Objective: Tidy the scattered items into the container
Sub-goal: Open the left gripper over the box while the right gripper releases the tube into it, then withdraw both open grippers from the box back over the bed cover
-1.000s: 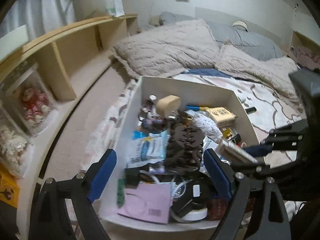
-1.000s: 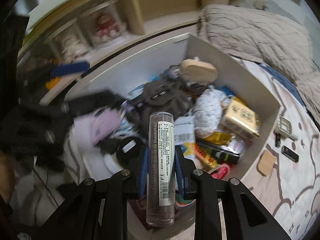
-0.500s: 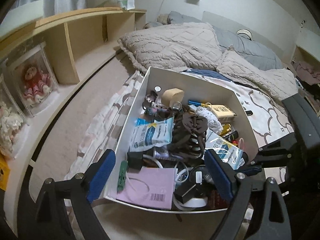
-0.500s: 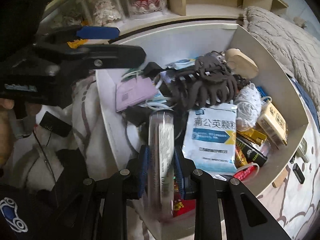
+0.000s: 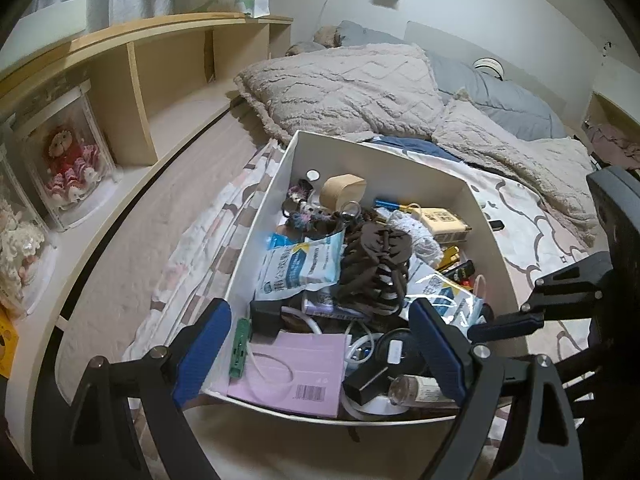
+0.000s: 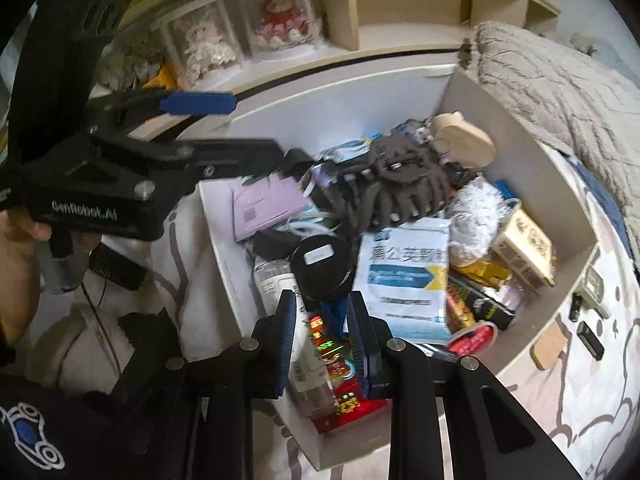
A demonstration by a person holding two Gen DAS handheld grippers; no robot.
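Observation:
A white box [image 5: 384, 164] full of small items sits on the bed; it also shows in the right wrist view [image 6: 520, 136]. A clear tube with a printed label [image 6: 280, 284] lies in the box's near corner, also visible in the left wrist view [image 5: 420, 388]. My right gripper [image 6: 322, 320] is open just above it, the tube lying free beneath the left finger. My left gripper [image 5: 320, 344] is open and empty over the box's near edge. A brown hair claw [image 5: 376, 268] tops the pile.
Wooden shelves with boxed dolls [image 5: 72, 176] run along the left. Pillows and blankets [image 5: 352, 84] lie behind the box. Small dark items [image 6: 588, 336] and a tan oval piece [image 6: 548, 348] lie on the patterned sheet right of the box.
My right gripper moved down over the box's near corner, opened and let go of the tube, which now lies in the box. My left gripper drew back a little.

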